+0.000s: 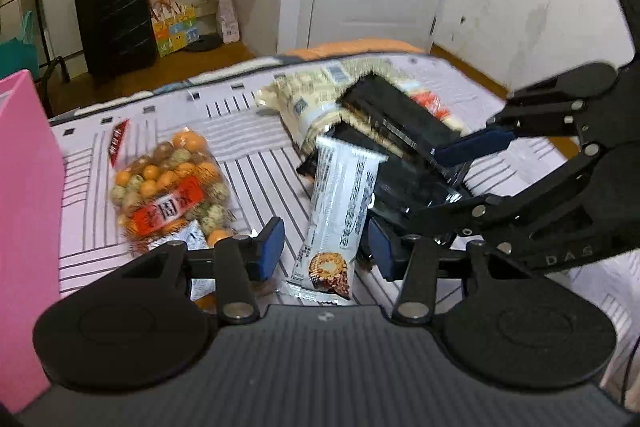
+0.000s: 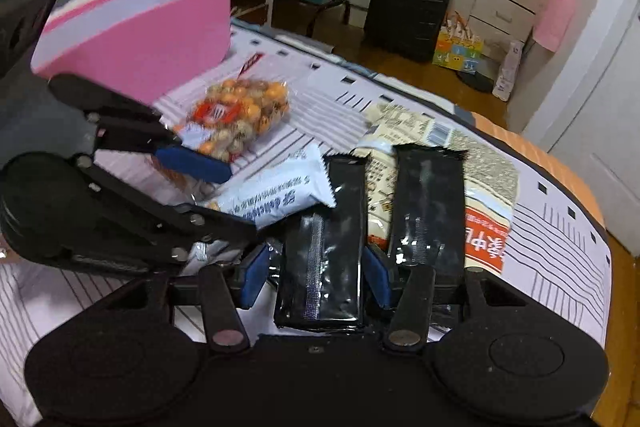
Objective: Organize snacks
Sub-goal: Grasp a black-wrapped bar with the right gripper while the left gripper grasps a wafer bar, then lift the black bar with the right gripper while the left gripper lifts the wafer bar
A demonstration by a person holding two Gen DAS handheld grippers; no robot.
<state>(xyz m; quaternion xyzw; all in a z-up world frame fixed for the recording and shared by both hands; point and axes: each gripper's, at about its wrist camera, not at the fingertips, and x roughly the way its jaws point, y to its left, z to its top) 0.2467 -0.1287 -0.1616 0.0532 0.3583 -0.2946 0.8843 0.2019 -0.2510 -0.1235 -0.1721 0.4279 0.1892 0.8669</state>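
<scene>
A white snack bar (image 1: 338,215) lies on the striped table between the open jaws of my left gripper (image 1: 326,251); it also shows in the right wrist view (image 2: 276,197). My right gripper (image 2: 316,273) is open around a black wrapped bar (image 2: 324,259). A second black bar (image 2: 428,211) lies on a beige snack bag (image 2: 488,187). A clear bag of orange and speckled nuts (image 1: 172,187) lies to the left and also shows in the right wrist view (image 2: 240,119). The right gripper (image 1: 460,187) shows in the left wrist view, and the left gripper (image 2: 208,187) shows in the right wrist view.
A pink box (image 2: 136,31) stands at the table's left, also seen in the left wrist view (image 1: 24,219). A small red packet (image 1: 119,141) lies near it. A black suitcase (image 1: 114,19) and colourful bags (image 1: 174,27) stand on the floor beyond the table (image 1: 248,159).
</scene>
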